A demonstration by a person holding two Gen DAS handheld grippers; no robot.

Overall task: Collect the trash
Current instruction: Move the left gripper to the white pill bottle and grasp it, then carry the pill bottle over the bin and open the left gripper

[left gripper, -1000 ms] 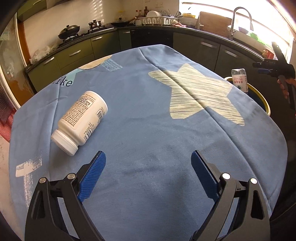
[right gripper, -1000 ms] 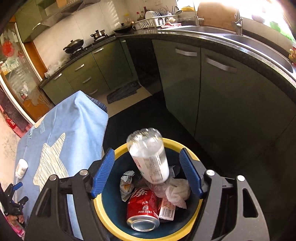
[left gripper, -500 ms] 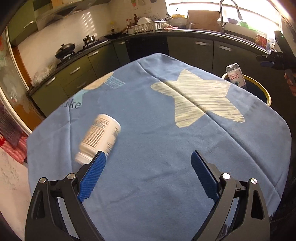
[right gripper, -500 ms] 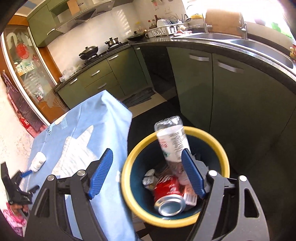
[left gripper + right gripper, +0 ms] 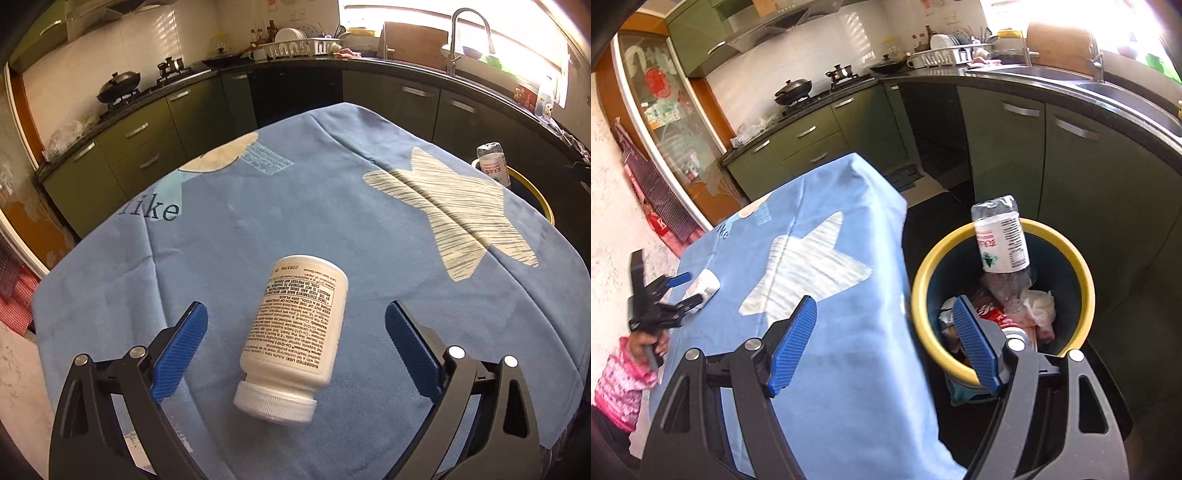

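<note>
The L hand-held gripper (image 5: 295, 343) hung over the worktop (image 5: 332, 221), which was covered w/ a blue cloth printed w/ a pale star (image 5: 454, 214). Its blue pads (image 5: 183, 350) stood wide apart, w/ a white pill bottle (image 5: 295, 339) lying on its side betw. them, touching neither pad. The bottle's ribbed cap (image 5: 275, 402) pointed toward the camera and its label text faced up. The jaws had narrowed slightly, but gaps showed on both sides of the bottle.

The R hand-held gripper (image 5: 882, 343) was also apart and held nothing. Its left pad sat in front of the cloth's hanging edge, its right pad in front of the bin. The yellow-rimmed bin (image 5: 923, 280) stood on the floor just beside the worktop. Inside it a clear plastic water bottle (image 5: 1001, 240) stood neck-down, its base above the rim, resting on crumpled paper (image 5: 1039, 306); a red can (image 5: 988, 314) lay partly hidden behind the pad.

In the R wrist view the pill bottle (image 5: 703, 286) showed at the far end of the cloth betw. the L gripper's tips, w/ a hand (image 5: 650, 341) in a pink patterned sleeve (image 5: 620, 387) on the handle. In the L wrist view the bin (image 5: 541, 197) and water bottle (image 5: 493, 164) sat past the worktop's far R edge.
</note>
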